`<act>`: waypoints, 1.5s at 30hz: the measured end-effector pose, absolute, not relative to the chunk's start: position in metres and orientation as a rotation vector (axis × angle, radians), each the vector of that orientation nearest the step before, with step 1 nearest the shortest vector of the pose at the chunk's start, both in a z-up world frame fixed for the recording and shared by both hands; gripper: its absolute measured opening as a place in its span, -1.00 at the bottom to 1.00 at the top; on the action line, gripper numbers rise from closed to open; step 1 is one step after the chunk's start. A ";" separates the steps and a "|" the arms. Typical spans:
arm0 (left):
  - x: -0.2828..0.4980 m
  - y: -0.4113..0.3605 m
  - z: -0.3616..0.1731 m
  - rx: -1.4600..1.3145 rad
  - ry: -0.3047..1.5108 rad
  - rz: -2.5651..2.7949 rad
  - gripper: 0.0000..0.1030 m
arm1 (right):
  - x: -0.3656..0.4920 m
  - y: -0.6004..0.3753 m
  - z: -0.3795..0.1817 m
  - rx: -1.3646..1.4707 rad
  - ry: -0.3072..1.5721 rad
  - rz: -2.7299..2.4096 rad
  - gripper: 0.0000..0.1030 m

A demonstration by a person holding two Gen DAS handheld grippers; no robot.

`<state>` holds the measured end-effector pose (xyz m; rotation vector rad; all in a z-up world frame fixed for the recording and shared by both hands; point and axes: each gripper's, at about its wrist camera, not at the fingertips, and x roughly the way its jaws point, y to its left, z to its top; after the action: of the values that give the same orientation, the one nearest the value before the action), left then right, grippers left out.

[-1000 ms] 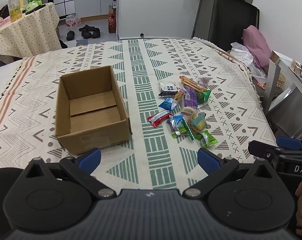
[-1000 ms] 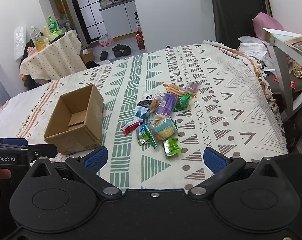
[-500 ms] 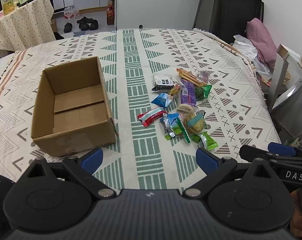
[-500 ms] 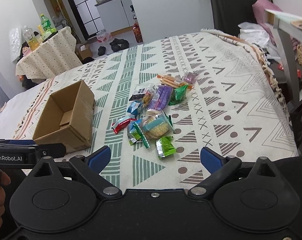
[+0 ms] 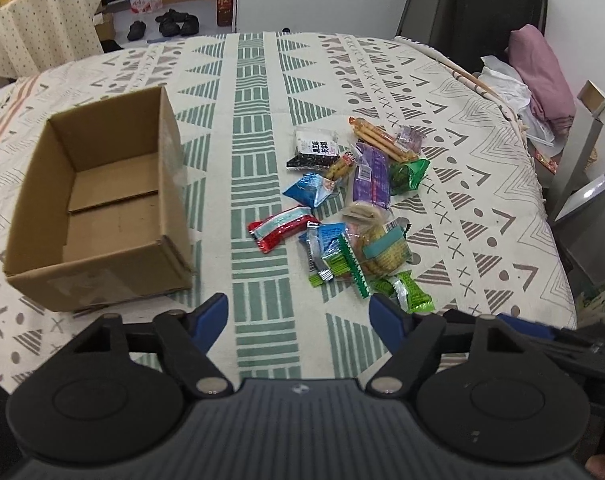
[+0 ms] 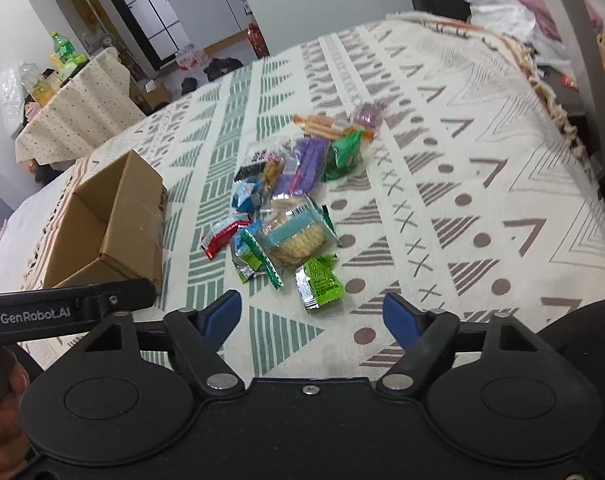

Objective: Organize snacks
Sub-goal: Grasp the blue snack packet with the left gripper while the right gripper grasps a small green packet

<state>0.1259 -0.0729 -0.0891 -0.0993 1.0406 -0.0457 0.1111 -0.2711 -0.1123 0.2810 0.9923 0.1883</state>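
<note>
while closing with nothing between the jaws, left gripper [image 5: 298, 314] and right gripper [image 6: 312, 314] over the patterned cloth [image 5: 254, 168], short of the snacks [image 5: 354, 208]. snacks heaped right of the empty box [image 5: 98, 208], apart from it.

A lived-in home is indicated by a patterned bedspread [image 5: 262, 80], shoes [image 5: 174, 26] on the floor at 11 o'clock, and a cloth-covered side table [image 6: 82, 108] with bottles [image 6: 62, 50].
</note>
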 end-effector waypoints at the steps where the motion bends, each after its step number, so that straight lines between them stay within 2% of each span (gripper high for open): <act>1: 0.129 -0.074 -0.091 -0.105 1.044 -0.043 0.41 | 0.113 -0.272 -0.116 0.294 1.000 0.188 0.36; 10: 0.162 -0.081 -0.120 -0.141 1.089 -0.022 0.09 | 0.140 -0.276 -0.147 0.393 1.062 0.178 0.14; 20: 0.198 -0.089 -0.151 -0.146 1.144 -0.006 0.03 | 0.163 -0.273 -0.175 0.411 1.132 0.182 0.10; 33: 0.229 -0.097 -0.173 -0.166 1.190 -0.004 0.03 | 0.182 -0.272 -0.195 0.398 1.173 0.176 -0.16; 34: 0.230 -0.097 -0.174 -0.172 1.195 -0.006 -0.06 | 0.182 -0.273 -0.195 0.401 1.171 0.176 -0.17; 35: 0.231 -0.098 -0.176 -0.177 1.202 -0.007 -0.25 | 0.183 -0.273 -0.196 0.399 1.169 0.177 -0.18; 37: 0.233 -0.098 -0.179 -0.194 1.213 0.000 -0.34 | 0.184 -0.272 -0.196 0.390 1.164 0.179 -0.21; 38: 0.233 -0.098 -0.179 -0.199 1.208 0.006 -0.45 | 0.184 -0.271 -0.196 0.388 1.161 0.181 -0.22; 41: 0.232 -0.095 -0.176 -0.211 1.199 0.007 -0.61 | 0.184 -0.271 -0.195 0.391 1.152 0.187 -0.24; 45: 0.225 -0.094 -0.165 -0.213 1.175 -0.007 -0.65 | 0.181 -0.271 -0.192 0.387 1.136 0.194 -0.31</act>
<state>0.2249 -0.0936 -0.1650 -0.2129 1.1746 -0.0066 0.1811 -0.2705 -0.1916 0.3872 1.1361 0.1937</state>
